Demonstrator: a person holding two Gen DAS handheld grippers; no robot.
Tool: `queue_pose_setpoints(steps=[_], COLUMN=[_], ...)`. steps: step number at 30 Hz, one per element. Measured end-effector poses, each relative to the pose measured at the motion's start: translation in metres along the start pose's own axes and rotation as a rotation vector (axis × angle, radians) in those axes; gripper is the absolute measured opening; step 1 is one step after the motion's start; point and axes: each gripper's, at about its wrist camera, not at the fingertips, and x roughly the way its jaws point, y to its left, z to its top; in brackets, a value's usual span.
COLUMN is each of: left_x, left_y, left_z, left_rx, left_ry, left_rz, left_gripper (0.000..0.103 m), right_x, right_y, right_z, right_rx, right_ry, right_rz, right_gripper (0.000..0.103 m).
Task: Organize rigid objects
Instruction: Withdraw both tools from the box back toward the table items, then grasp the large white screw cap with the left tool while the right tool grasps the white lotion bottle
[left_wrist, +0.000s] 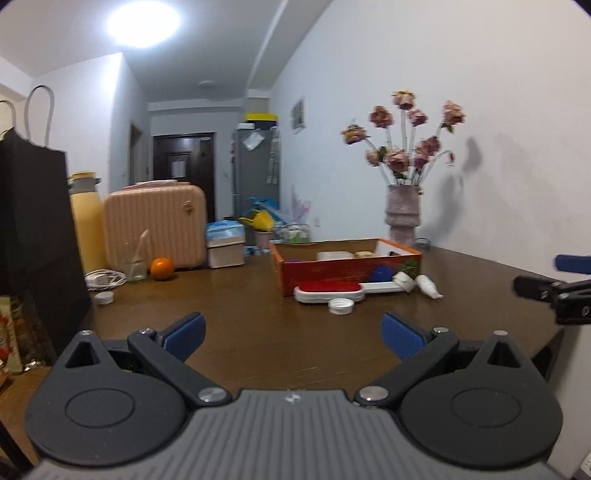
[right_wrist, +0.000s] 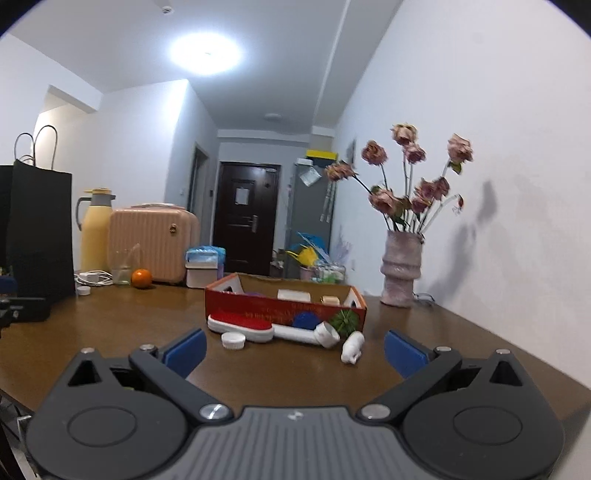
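A red cardboard box (left_wrist: 347, 271) (right_wrist: 284, 308) stands open on the brown table with a few small items inside. In front of it lie a red-and-white brush (left_wrist: 328, 290) (right_wrist: 240, 325), a white round cap (left_wrist: 341, 305) (right_wrist: 233, 339), a white tube (left_wrist: 404, 282) (right_wrist: 325, 334) and a small white bottle (left_wrist: 428, 286) (right_wrist: 352, 347). My left gripper (left_wrist: 293, 338) is open and empty, well short of these objects. My right gripper (right_wrist: 295, 354) is also open wide with nothing between its fingers. It shows at the right edge of the left wrist view too.
A vase of dried roses (left_wrist: 402, 214) (right_wrist: 400, 273) stands by the right wall. At the left are a black paper bag (left_wrist: 33, 214), a yellow thermos (right_wrist: 96, 232), a pink case (left_wrist: 155, 225), a glass, an orange (left_wrist: 161, 268), a white charger and another cap (left_wrist: 103, 297).
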Motion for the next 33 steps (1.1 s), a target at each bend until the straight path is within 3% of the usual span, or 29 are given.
queue_pose_setpoints(steps=[4, 11, 16, 20, 25, 27, 30, 33], left_x=[0.0, 0.024, 0.065, 0.109, 0.175, 0.204, 0.25, 0.296], left_y=[-0.008, -0.025, -0.034, -0.045, -0.051, -0.056, -0.062, -0.061], left_z=[0.001, -0.002, -0.001, 0.005, 0.015, 0.019, 0.022, 0.023], left_rx=[0.01, 0.064, 0.053, 0.081, 0.04, 0.038, 0.071, 0.074], left_ry=[-0.041, -0.029, 0.051, 0.103, 0.189, 0.22, 0.236, 0.307], left_rz=[0.031, 0.038, -0.009, -0.037, -0.069, -0.068, -0.068, -0.078], left_gripper=[0.103, 0.103, 0.103, 0.102, 0.084, 0.083, 0.083, 0.077], right_x=[0.0, 0.018, 0.051, 0.08, 0.13, 0.155, 0.196, 0.235], right_y=[0.006, -0.004, -0.023, -0.043, -0.072, -0.085, -0.107, -0.122], right_z=[-0.001, -0.008, -0.017, -0.018, -0.009, -0.005, -0.002, -0.001], right_rx=[-0.007, 0.03, 0.084, 0.125, 0.162, 0.18, 0.224, 0.244], right_ry=[0.008, 0.056, 0.127, 0.168, 0.217, 0.257, 0.318, 0.36], right_rz=[0.01, 0.011, -0.01, -0.009, 0.007, 0.011, 0.021, 0.024], right_gripper=[0.103, 0.098, 0.086, 0.076, 0.061, 0.055, 0.053, 0.051])
